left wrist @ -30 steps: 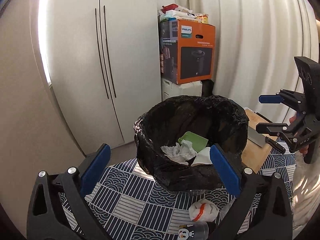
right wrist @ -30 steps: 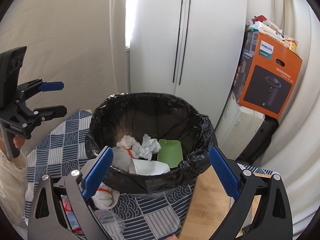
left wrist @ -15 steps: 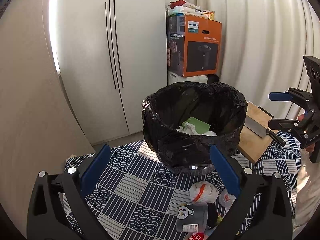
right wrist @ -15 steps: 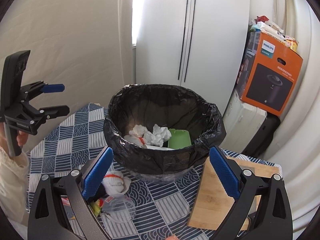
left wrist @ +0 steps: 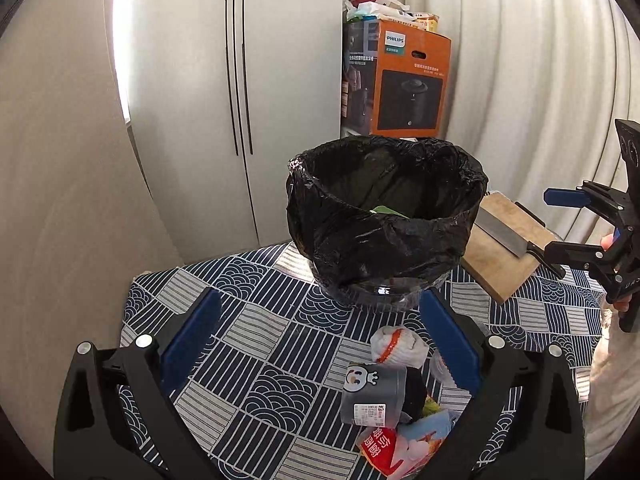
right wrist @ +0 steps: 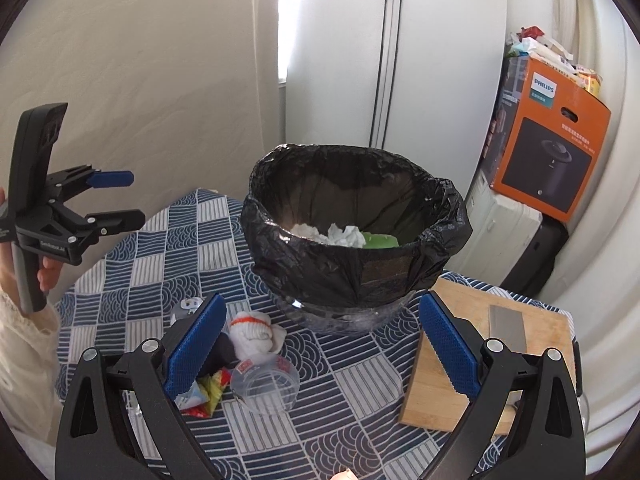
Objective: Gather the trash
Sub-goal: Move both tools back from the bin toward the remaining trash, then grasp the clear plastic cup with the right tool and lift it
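- we hold our left gripper (left wrist: pixel 320 352) above the patterned tablecloth (left wrist: pixel 256 360), blue pads spread wide with nothing between them.
- our right gripper (right wrist: pixel 320 352) is likewise spread and empty, hovering over the same cloth.
- the bin (right wrist: pixel 356 224), lined with a black bag, stands in the middle of the table; from the right wrist we see crumpled white tissue (right wrist: pixel 344 235) and a green piece (right wrist: pixel 380 240) inside, while from the left wrist the near rim hides almost all of it.
- loose trash lies in front of the bin: a white wad with an orange band (left wrist: pixel 398 346), a grey cup with a cartoon face (left wrist: pixel 374 394), a red-and-white wrapper (left wrist: pixel 394 446) partly cut off by the frame edge.
- a clear plastic cup (right wrist: pixel 266 386) lies beside the wad; the dark item under our left pad in that view is too hidden to name.
- a wooden cutting board (right wrist: pixel 480 360) sits right of the bin with a cleaver (left wrist: pixel 502 228) on it, its handle partly behind our gripper.
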The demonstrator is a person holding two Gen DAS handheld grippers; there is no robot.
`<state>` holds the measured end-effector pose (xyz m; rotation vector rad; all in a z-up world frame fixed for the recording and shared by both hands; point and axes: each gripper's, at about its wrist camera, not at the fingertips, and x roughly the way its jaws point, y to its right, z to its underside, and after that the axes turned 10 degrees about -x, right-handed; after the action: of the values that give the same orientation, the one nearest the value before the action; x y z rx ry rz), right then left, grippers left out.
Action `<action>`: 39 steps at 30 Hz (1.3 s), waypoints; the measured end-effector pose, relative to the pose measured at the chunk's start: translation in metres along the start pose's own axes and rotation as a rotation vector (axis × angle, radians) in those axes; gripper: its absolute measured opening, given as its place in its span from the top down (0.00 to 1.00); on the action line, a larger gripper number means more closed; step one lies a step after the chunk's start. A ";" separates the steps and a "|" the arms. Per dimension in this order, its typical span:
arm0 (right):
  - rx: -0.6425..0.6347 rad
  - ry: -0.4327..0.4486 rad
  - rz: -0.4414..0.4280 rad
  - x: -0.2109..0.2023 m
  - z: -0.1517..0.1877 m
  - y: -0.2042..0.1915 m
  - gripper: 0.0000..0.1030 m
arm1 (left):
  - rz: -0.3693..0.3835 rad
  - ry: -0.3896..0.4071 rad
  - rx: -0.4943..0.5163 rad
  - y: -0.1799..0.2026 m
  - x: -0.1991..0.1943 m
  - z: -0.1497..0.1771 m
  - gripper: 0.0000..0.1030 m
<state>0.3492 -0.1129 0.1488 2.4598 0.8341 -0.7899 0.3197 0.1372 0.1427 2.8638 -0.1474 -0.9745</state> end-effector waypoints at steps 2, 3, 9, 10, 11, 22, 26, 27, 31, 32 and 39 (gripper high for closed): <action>0.001 -0.006 -0.002 0.000 0.004 -0.003 0.10 | -0.003 -0.004 -0.009 -0.001 -0.002 0.006 0.06; 0.001 -0.008 -0.004 -0.001 0.006 -0.005 0.10 | -0.001 -0.006 -0.012 -0.002 -0.003 0.008 0.06; -0.001 -0.026 -0.016 0.001 0.018 -0.017 0.10 | 0.001 -0.014 -0.018 -0.002 -0.010 0.022 0.06; -0.001 -0.030 -0.018 0.002 0.020 -0.019 0.10 | -0.002 -0.015 -0.017 -0.002 -0.011 0.024 0.06; 0.000 -0.036 -0.021 0.003 0.023 -0.021 0.10 | -0.004 -0.015 -0.016 -0.002 -0.012 0.026 0.06; -0.024 -0.096 -0.047 0.024 0.051 -0.041 0.10 | -0.005 -0.038 -0.035 -0.006 -0.016 0.049 0.06; -0.026 -0.124 -0.063 0.035 0.060 -0.044 0.10 | -0.002 -0.054 -0.053 -0.010 -0.016 0.056 0.06; -0.024 -0.130 -0.069 0.038 0.062 -0.045 0.10 | -0.007 -0.057 -0.056 -0.011 -0.017 0.058 0.06; -0.025 -0.160 -0.094 0.052 0.073 -0.049 0.10 | -0.021 -0.072 -0.067 -0.016 -0.016 0.066 0.06; -0.028 -0.166 -0.100 0.056 0.076 -0.051 0.10 | -0.027 -0.075 -0.070 -0.017 -0.016 0.067 0.06; -0.066 -0.209 -0.105 0.085 0.096 -0.067 0.10 | -0.054 -0.095 -0.086 -0.023 -0.016 0.078 0.06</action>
<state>0.3257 -0.0814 0.0099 2.2442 0.9011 -1.0203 0.2609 0.1566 0.0879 2.7581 -0.0351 -1.0994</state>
